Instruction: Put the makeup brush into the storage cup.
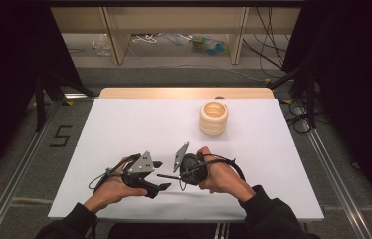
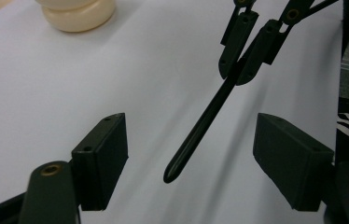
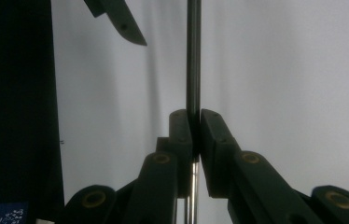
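The right gripper (image 3: 196, 126) was clenched on a thin black rod (image 3: 193, 56), whose tip reached between the spread jaws of the left gripper (image 2: 189, 154). A cream ribbed holder (image 1: 213, 118) stood well beyond both.

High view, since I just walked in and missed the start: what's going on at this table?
A person works at a white table with a claw in each hand. The right claw is shut on a thin black rod, whose free tip points between the open jaws of the left claw, which is not touching it. A cream ribbed cup stands apart, farther back on the table.
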`<state>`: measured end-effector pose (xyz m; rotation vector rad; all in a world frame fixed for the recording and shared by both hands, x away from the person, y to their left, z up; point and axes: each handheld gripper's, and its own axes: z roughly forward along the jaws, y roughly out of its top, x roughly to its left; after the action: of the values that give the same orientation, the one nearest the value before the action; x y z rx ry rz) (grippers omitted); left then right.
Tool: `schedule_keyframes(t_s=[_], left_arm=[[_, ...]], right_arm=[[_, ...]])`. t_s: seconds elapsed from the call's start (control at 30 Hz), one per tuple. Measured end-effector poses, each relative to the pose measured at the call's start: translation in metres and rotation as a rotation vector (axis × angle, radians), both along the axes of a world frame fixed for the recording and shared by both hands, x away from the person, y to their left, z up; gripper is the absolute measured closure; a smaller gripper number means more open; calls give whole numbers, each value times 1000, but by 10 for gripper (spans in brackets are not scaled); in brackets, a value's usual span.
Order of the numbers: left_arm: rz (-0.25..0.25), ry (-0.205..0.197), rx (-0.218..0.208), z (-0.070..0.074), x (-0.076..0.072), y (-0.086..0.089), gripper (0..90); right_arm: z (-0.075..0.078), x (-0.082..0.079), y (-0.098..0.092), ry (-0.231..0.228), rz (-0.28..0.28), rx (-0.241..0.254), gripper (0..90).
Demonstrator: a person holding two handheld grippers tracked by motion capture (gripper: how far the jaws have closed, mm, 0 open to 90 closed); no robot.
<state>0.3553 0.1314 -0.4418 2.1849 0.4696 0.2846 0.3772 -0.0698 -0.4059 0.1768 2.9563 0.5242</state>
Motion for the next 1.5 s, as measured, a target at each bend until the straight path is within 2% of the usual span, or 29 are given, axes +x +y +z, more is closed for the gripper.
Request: schedule_keyframes(t_s=[0.1,0.13,0.2,0.23,0.3,0.33,0.37,0.43,0.53,0.6,0.63,0.83,0.87,0.93,1.0,1.03,1.17,1.23,1.27,1.37,1.5], left_arm=[[-33,3,35,0,-1,-2,280],[-62,1,66,0,0,-4,303],[-60,8,59,-1,-1,-5,313],[-76,6,80,-1,0,-6,313],[-86,12,78,-2,-1,-8,344],[-93,10,87,-2,-1,-8,349],[-94,9,94,-2,-1,-8,358],[-100,13,92,-2,0,-8,374],[-108,20,89,-4,0,-9,402],[-130,18,113,-4,0,-10,422],[-128,24,104,-5,-1,-11,422],[-148,15,115,-4,-2,-10,471],[-142,18,100,-5,-3,-11,472],[-162,11,123,-4,-3,-10,496],[-168,10,121,-5,-3,-10,514],[-163,15,106,-5,-4,-10,523],[-183,19,117,-5,-4,-10,556],[-186,18,120,-5,-4,-10,568],[-187,18,119,-5,-4,-10,580],[-190,15,117,-5,-4,-10,599],[-198,9,124,-5,-4,-9,625]], right_arm=[[-1,-1,2,-9,17,-10,841],[-2,-2,3,-10,34,-12,842],[-2,-4,4,-2,39,-17,842],[-2,-4,4,-2,39,-17,842],[-2,-6,4,-1,40,-19,842],[-2,-6,4,-7,52,-17,842],[-2,-8,4,0,41,-16,842],[-2,-7,4,-8,65,-11,842],[-3,-10,5,3,59,-17,842],[-4,-10,6,3,68,-19,842],[-3,-11,6,6,69,-16,842],[-3,-12,7,-5,79,-17,842],[-2,-12,7,-1,80,-17,842],[-2,-13,8,-8,77,-20,842],[-2,-13,9,-13,92,-18,842],[-2,-13,10,-6,93,-17,842],[-2,-13,10,-13,97,-18,842],[-2,-11,9,-26,126,-14,842],[-2,-12,9,-17,107,-19,842],[-3,-13,9,-15,101,-18,842],[-2,-14,10,-8,109,-12,842]])
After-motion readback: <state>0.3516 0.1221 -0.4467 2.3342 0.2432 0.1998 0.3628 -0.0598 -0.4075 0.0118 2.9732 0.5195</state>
